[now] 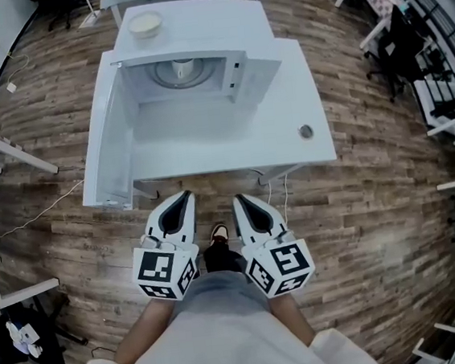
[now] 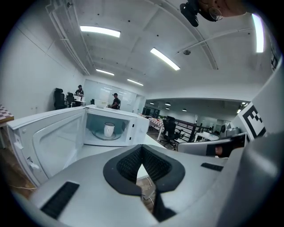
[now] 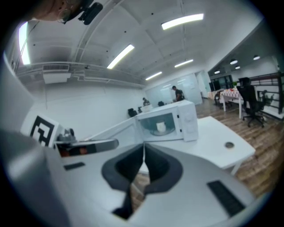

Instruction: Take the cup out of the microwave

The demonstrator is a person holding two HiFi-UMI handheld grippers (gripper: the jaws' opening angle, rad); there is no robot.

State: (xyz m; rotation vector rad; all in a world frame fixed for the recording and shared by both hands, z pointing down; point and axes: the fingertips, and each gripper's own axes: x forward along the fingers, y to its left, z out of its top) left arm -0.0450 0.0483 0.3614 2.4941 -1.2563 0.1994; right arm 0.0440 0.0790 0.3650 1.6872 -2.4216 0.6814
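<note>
left gripper (image 1: 185, 196): white tapering shells are framing a black teardrop-shaped hollow.
right gripper (image 1: 238, 198): is showing the same white shells and black lining.
marker cubes (image 1: 166, 272): are carrying black-and-white square patterns on each visible face.
pads (image 2: 128, 165): dark ribbed material is lining the inner curve.
shell insets (image 2: 62, 199): black rectangular strips are sitting in the pale casing.
top (image 1: 228, 339): the person is wearing pale grey.
</note>
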